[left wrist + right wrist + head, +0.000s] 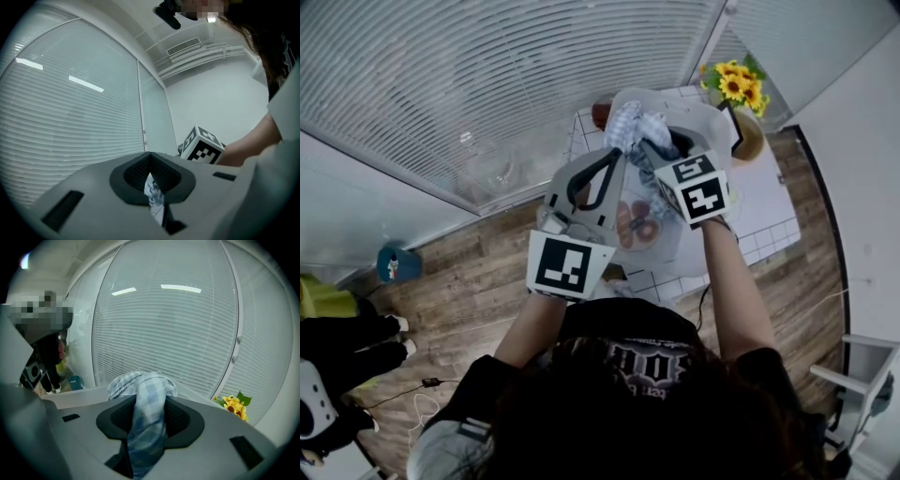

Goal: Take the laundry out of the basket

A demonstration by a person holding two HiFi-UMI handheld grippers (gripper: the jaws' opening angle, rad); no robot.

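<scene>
Step in hand, as I judge it: lifting one item out. Right tongs (pixel 649 148) are clamped on a blue-and-white checked cloth (pixel 636 125); in the right gripper view the fabric (pixel 149 394) fills the gap between the pads and bunches over their tips. The cloth hangs at the mouth of the pale grey plastic laundry basket (pixel 710 116) on the white tiled desk (pixel 769 234). Whether its tail is clear of the rim I cannot tell. Left tongs (pixel 619 156) are closed tip to tip with nothing visibly gripped, just beside the cloth. A bunch of yellow sunflowers (pixel 735 84) stands close behind the basket. Next move likely calls for raising the cloth until it clears the rim, then carrying it sideways to bare desk, away from the flowers, before letting go.
</scene>
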